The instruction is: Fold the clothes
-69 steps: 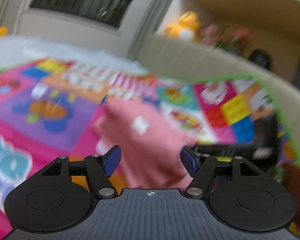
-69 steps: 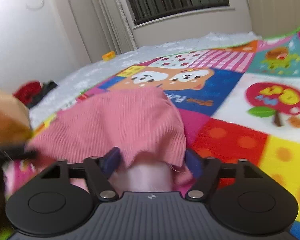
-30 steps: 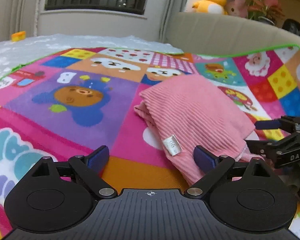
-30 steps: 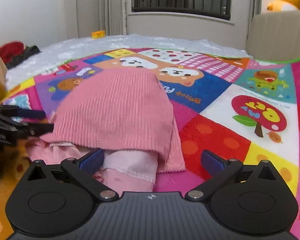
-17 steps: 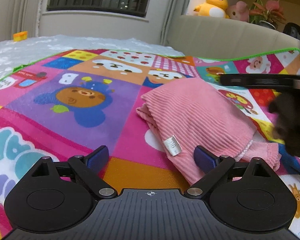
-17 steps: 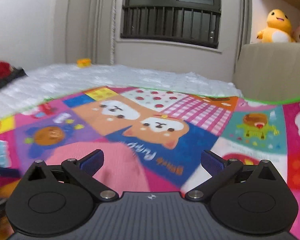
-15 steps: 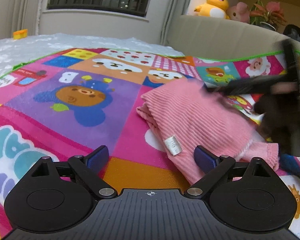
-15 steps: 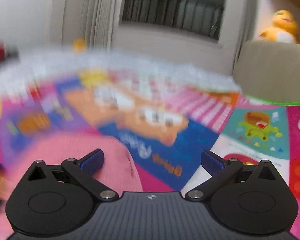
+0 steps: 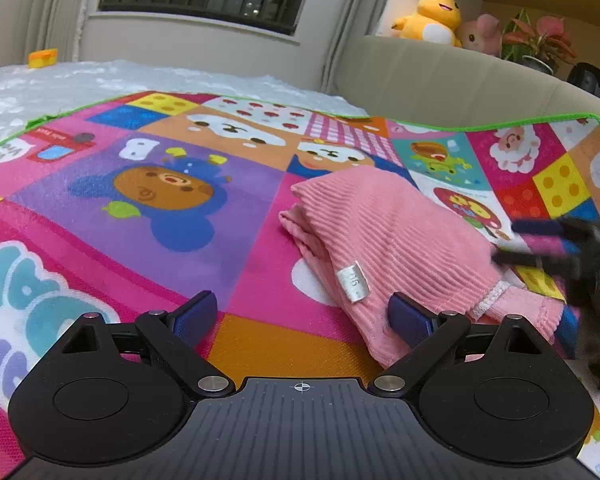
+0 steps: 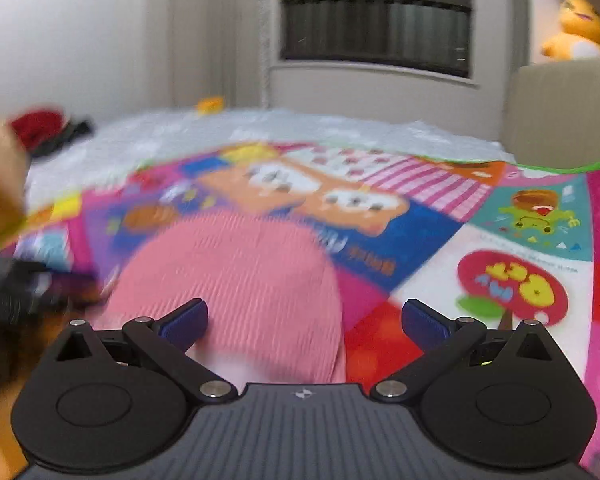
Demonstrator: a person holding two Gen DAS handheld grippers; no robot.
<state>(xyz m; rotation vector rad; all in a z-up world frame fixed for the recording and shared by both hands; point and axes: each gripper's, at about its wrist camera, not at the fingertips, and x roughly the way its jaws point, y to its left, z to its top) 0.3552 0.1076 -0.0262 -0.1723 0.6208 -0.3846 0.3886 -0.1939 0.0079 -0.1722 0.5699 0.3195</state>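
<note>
A pink ribbed corduroy garment (image 9: 388,240) lies doubled into a compact bundle on a colourful cartoon-patchwork play mat (image 9: 160,200), one paler hem sticking out, folding seemingly near done, while the left gripper (image 9: 300,316) and right gripper (image 10: 304,320) hover wide open, holding nothing.

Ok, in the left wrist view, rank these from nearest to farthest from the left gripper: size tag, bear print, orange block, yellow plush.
1. Size tag: on the pink garment, just ahead of the left gripper, slightly right.
2. Bear print: on the mat, ahead and left.
3. Orange block: far left, beyond the mat.
4. Yellow plush: up on the sofa back, far right. Too close to call with the block.
</note>
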